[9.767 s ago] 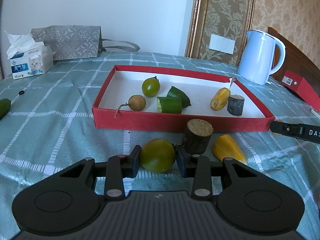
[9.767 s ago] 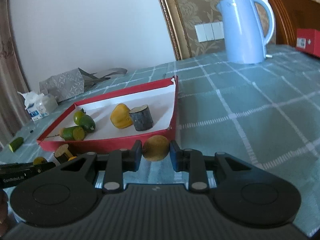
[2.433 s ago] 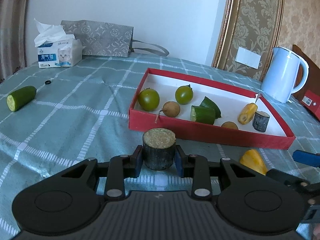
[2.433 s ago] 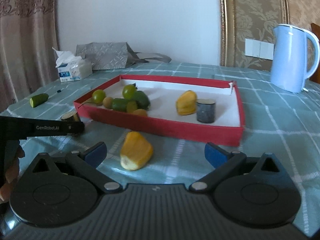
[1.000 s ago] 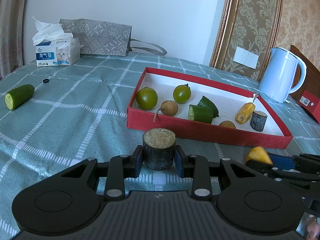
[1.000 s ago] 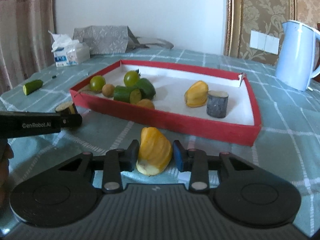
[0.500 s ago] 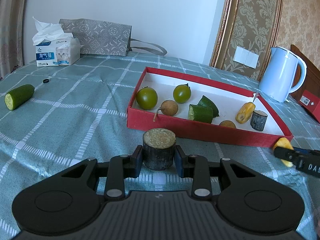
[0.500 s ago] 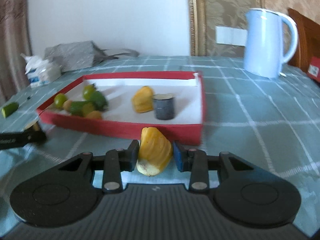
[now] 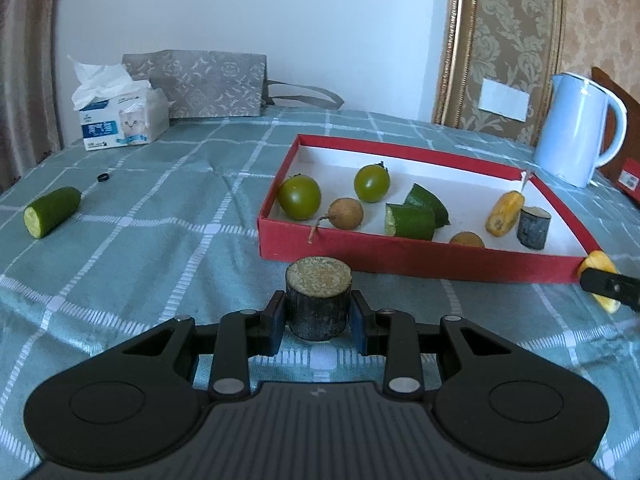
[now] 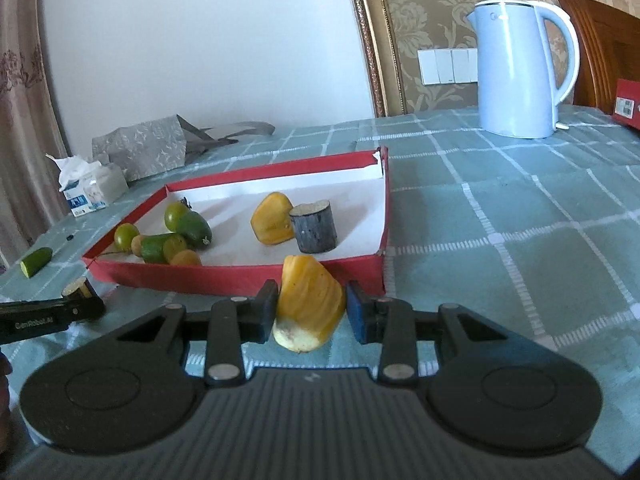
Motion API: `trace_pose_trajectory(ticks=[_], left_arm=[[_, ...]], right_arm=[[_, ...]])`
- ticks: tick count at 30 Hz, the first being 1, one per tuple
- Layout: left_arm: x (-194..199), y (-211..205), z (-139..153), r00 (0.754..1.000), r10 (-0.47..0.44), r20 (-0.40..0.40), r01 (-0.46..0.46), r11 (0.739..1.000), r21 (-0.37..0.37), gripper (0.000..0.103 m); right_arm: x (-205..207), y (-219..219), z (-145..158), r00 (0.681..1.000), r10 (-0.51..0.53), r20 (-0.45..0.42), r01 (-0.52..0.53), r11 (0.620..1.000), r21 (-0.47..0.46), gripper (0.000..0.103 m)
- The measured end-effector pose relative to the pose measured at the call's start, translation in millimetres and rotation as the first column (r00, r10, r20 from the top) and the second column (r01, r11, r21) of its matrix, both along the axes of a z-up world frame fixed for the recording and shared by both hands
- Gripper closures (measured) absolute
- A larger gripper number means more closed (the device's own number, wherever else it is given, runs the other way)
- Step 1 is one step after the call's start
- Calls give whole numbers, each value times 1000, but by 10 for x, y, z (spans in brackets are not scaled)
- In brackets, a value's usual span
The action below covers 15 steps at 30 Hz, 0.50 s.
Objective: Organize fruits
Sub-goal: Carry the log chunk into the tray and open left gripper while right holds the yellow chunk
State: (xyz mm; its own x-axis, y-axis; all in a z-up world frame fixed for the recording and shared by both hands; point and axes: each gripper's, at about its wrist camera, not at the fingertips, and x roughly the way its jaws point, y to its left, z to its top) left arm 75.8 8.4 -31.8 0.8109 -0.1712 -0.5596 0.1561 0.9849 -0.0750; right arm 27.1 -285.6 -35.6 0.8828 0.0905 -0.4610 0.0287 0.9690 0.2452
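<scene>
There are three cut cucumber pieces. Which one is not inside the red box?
The cucumber piece lying alone on the tablecloth, far left of the red box; the other two cucumber pieces lie together inside it.

kettle (image 10: 520,68): pale blue, upright | tissue box (image 9: 120,120) | grey bag (image 9: 200,84) behind it

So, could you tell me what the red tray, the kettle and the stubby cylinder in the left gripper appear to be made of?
Red tray: probably cardboard, matte red outside and white inside, with thin walls and a torn corner.
Kettle: looks like smooth pale-blue plastic with a soft sheen, though coated metal is possible.
Cylinder: dark, rough skin and a pale fibrous cut top, so probably a sugarcane or wood piece.
</scene>
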Motion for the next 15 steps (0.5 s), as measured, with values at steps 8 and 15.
trace_pose_trajectory(ticks=[8, 15], left_arm=[[1, -62, 85, 999, 32, 8, -32, 999, 29, 71], [2, -174, 265, 999, 4, 49, -6, 999, 53, 71]], right_arm=[[-22, 18, 12, 1000, 14, 22, -14, 1000, -2, 69], [-26, 12, 20, 1000, 15, 27, -15, 1000, 0, 69]])
